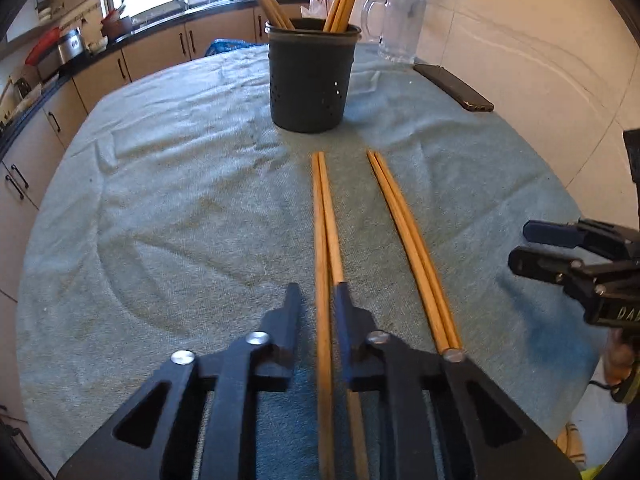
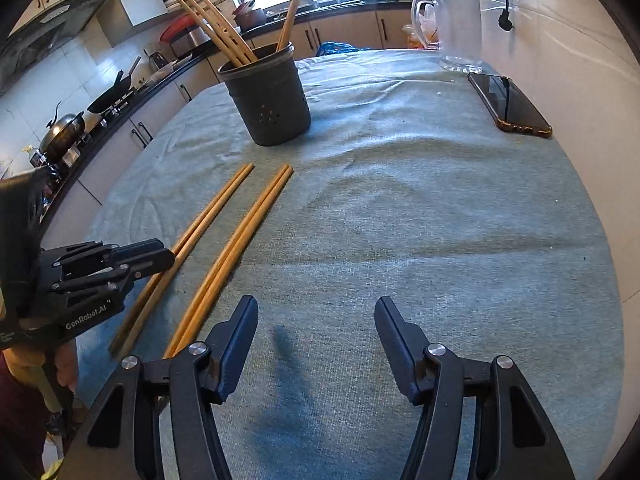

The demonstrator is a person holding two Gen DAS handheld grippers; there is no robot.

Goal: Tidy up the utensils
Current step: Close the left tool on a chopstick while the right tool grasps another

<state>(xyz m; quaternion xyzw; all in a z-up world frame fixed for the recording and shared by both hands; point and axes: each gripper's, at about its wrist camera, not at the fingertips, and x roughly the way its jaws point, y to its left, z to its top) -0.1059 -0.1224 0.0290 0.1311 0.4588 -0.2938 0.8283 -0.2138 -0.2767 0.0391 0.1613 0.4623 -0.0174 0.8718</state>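
Observation:
Two pairs of wooden chopsticks lie on the green cloth in front of a dark holder (image 1: 311,80) (image 2: 269,100) that has several chopsticks standing in it. My left gripper (image 1: 318,292) (image 2: 170,258) straddles the left pair (image 1: 323,220) (image 2: 208,216), its jaws narrowed around it but with a gap on the left side. The right pair (image 1: 408,236) (image 2: 244,232) lies free beside it. My right gripper (image 2: 316,308) (image 1: 520,246) is open and empty above the cloth, to the right of both pairs.
A phone (image 2: 510,104) (image 1: 454,87) lies at the table's right edge by the tiled wall. A glass jug (image 2: 456,28) (image 1: 396,28) stands behind the holder. Kitchen counters and cabinets (image 1: 132,56) run along the left.

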